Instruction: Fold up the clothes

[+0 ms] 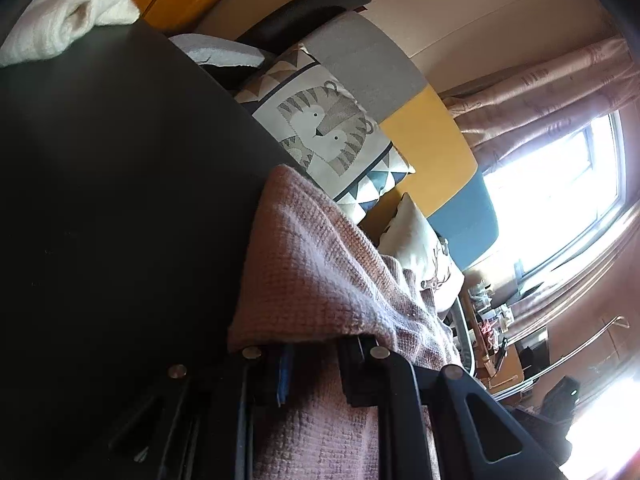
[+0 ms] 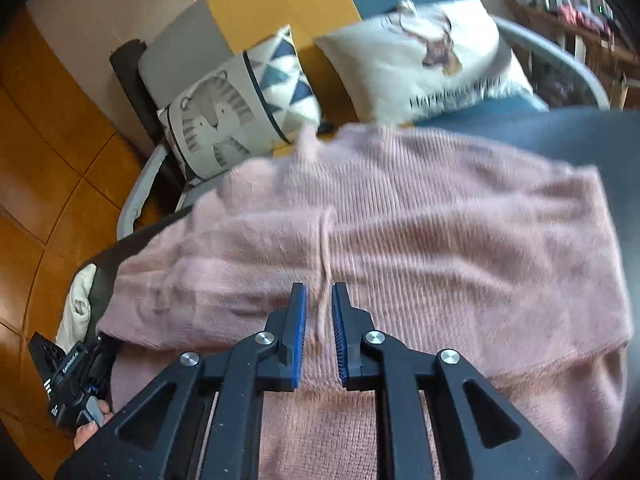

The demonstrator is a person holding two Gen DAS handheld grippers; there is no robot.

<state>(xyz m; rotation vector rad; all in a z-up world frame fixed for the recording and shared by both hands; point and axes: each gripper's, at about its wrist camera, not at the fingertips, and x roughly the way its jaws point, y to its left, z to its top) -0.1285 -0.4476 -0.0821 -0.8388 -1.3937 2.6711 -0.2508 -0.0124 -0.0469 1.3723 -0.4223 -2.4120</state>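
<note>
Sweater: a pink fuzzy knit sweater (image 2: 400, 232) lies spread across the dark table (image 1: 100, 200), ribbed in fine lines, a thin seam or cord running down its middle toward the right gripper.
Sweater edges: its far edge reaches the table's rim by the sofa; the near fold drapes toward the camera; the left end hangs near the table's left corner.
Right gripper: the right gripper (image 2: 319, 308) hovers just above the sweater, its jaws parted by a narrow gap, blue ridged pads facing each other; the thin cord lies in line with the gap, and the pads are not pressing on it.
Left gripper: the left gripper (image 1: 312, 344) has its fingertips buried under a fold of the sweater (image 1: 312, 264); cloth fills the space between the jaws and appears clamped there.
Hand: at the right camera's lower left, a hand (image 2: 90, 428) holds the left tool's black handle.
Open room: bare smooth table surface lies left of the left gripper and to the sweater's right.
Other cloth: a white knit garment (image 1: 60, 20) sits at the table's far corner.
Behind: a tiger-print cushion (image 2: 224, 116) and a deer-print cushion (image 2: 424, 60) rest on a grey, yellow and blue sofa (image 2: 280, 4); orange wooden floor (image 2: 40, 160) to the left.
</note>
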